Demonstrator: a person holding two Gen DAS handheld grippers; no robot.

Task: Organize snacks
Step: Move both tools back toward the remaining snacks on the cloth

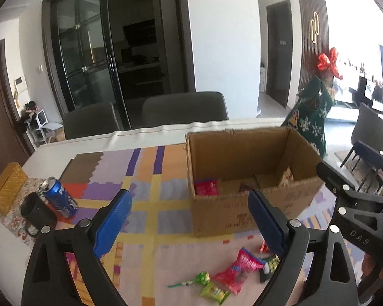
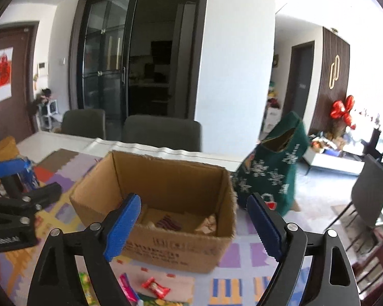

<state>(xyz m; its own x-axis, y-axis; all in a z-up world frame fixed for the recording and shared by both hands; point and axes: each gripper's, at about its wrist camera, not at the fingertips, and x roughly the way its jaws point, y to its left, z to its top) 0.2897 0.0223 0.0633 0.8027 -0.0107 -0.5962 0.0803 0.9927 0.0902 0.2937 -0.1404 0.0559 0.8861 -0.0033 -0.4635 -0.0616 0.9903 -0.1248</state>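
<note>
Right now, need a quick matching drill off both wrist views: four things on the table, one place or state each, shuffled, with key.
Things:
1. blue can
2. cardboard box
3. green lollipop
4. left claw

Places or states:
A. open-topped, a few snacks already inside
B. lying loose on the mat in front of the box
C. standing upright beside a black mug
D. jaws wide apart, nothing between them

Pairs: 1-C, 2-A, 3-B, 4-D
</note>
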